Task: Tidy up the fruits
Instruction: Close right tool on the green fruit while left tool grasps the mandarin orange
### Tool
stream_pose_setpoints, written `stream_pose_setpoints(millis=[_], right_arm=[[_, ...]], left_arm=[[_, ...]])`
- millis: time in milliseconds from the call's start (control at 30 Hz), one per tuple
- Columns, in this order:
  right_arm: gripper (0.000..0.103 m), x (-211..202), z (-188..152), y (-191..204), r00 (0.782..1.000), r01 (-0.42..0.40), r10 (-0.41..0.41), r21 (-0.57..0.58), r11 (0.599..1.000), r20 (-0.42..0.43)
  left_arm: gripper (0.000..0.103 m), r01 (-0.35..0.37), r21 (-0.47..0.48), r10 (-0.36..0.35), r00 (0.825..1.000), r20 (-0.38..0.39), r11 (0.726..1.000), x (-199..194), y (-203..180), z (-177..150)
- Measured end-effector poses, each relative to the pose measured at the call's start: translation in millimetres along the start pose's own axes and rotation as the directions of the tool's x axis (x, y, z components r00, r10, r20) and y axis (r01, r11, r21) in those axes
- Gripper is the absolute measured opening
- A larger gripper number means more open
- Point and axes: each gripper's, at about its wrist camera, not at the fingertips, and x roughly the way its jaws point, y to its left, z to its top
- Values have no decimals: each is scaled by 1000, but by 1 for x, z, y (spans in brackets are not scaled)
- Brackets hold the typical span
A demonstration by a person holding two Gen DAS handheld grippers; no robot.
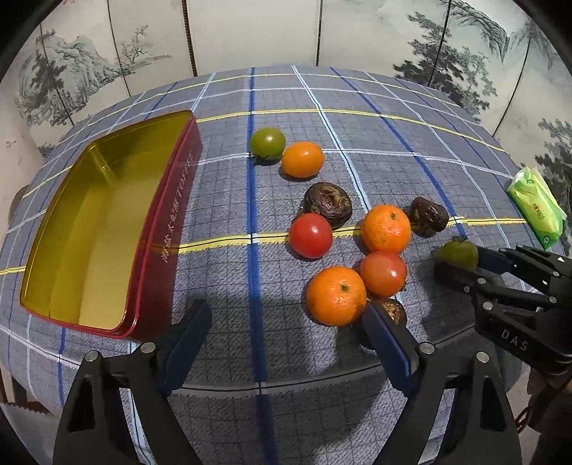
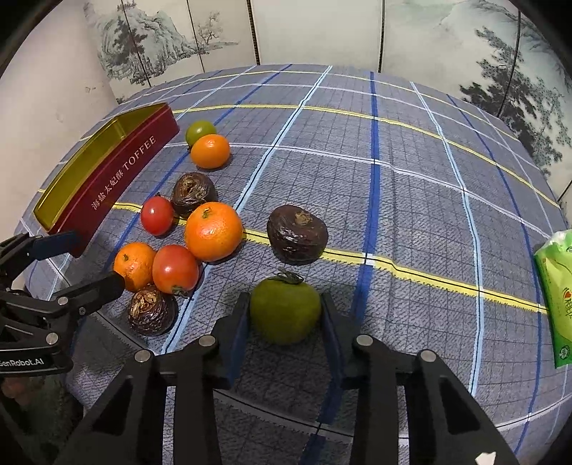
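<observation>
A red toffee tin [image 1: 157, 229] with a gold inside lies open and empty on the left of the checked cloth. Oranges [image 1: 386, 229], red tomatoes [image 1: 310, 235], dark wrinkled fruits [image 1: 327, 204] and a green tomato [image 1: 267, 142] lie loose to its right. My right gripper [image 2: 286, 314] is shut on a second green tomato [image 2: 286, 304], which rests on the cloth near the front edge with a pad against each side. My left gripper [image 1: 286, 314] stands open just above the cloth. Its right finger sits beside the nearest orange [image 1: 336, 295] and partly covers a dark fruit [image 1: 391, 311].
A green tissue pack [image 2: 556, 297] lies at the table's right edge. One dark fruit [image 2: 296, 234] sits alone just beyond the held tomato. The table's front edge runs right under both grippers. A painted folding screen [image 1: 250, 32] closes off the back.
</observation>
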Motion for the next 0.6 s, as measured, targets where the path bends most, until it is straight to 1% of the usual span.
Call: stream_pose_setpoints(millis=[167, 300, 467, 600], right_arm=[[34, -6, 3, -15, 1000, 17, -18, 35, 999, 18], [34, -12, 5, -29, 999, 29, -31, 66, 997, 29], [34, -12, 4, -40, 999, 35, -38, 90, 995, 31], [34, -10, 3, -44, 999, 32, -35, 102, 994, 30]], left_arm=[[78, 38, 14, -38, 999, -10, 999, 1, -3, 5], [75, 78, 24, -77, 996, -42, 997, 5, -8, 13], [63, 99, 15, -98, 992, -79, 995, 13, -9, 16], [57, 114, 14, -112, 989, -94, 993, 16, -9, 18]])
